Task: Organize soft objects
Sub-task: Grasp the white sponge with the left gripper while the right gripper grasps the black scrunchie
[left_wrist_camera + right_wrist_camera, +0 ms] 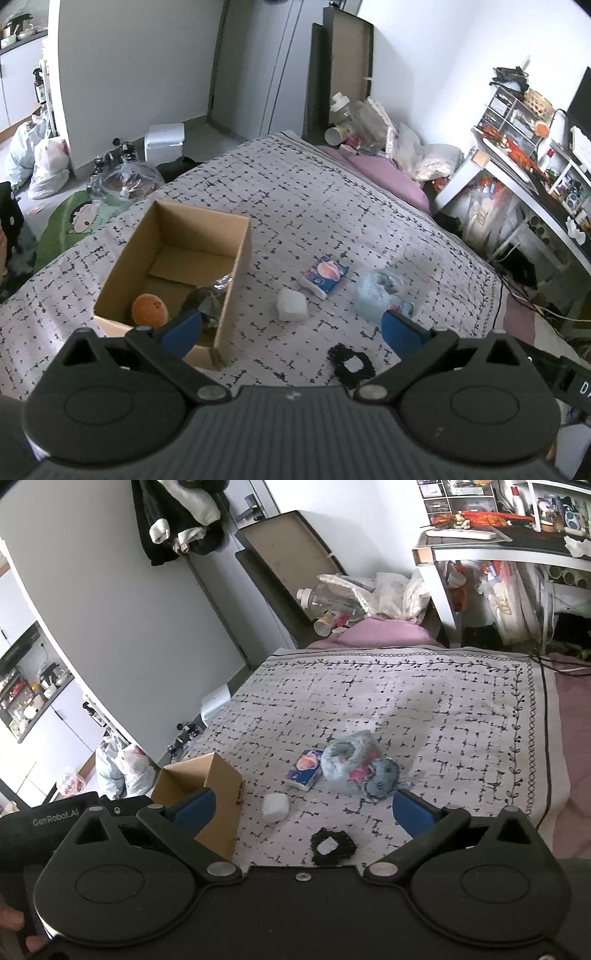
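Observation:
An open cardboard box (236, 266) (221, 775) stands on the patterned bedspread (295, 192) (406, 701). Inside it lie an orange ball (149, 308) and a dark bundle (207, 302). Right of the box lie a white soft block (291, 304) (274, 807), a blue tissue pack (325, 275) (304, 768), a pale blue plush toy (380, 291) (354, 766) and a black scrunchie (350, 362) (333, 846). My left gripper (291, 326) hovers open above the box's near right corner. My right gripper (302, 806) hangs open over the white block and scrunchie.
A purple sheet (373, 170) (380, 631) shows past the bedspread, with bottles and plastic bags (369, 129) (354, 598) at the bed's far end. A cluttered desk (524, 173) (498, 546) stands right. Bags (44, 162) and a green mat (74, 225) lie on the floor left.

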Tool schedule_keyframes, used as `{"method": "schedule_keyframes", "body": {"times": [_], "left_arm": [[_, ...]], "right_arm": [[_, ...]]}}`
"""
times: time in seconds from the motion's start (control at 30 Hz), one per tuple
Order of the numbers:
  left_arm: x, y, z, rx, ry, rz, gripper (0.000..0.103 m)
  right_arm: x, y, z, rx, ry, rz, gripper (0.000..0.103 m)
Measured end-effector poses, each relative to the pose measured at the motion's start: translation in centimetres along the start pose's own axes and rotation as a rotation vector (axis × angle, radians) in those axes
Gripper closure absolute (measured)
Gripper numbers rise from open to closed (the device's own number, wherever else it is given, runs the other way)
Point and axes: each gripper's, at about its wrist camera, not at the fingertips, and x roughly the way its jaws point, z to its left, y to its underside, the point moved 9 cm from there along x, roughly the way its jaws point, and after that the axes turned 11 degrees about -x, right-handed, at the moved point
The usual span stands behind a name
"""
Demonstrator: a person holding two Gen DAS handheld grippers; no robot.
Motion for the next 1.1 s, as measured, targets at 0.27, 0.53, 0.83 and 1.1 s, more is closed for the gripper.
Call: {"method": "schedule_keyframes", "body": {"times": [0.27, 0.53, 0.83, 1.1], "left_arm": [[0.8, 0.7, -1.6, 0.028, -0.004, 0.012, 0.000], [2.1, 1.5, -2.7, 0.043, -0.009, 0.037, 0.000], [4.7, 2.1, -2.8, 0.027, -0.036, 0.072, 0.001], [7.6, 2.5, -2.2, -0.003, -0.052, 0.096, 0.001]], "right_arm": [[0.2, 0.9, -2.0, -0.005, 0.009, 0.033, 0.000], [1.2, 1.6, -3.7, 0.016, 0.006, 0.062, 0.000], [3.8, 2.5, -4.3, 0.049, -0.010, 0.113, 0.000], [7.4, 4.1, -4.2, 0.118, -0.050, 0.184, 0.003]]}}
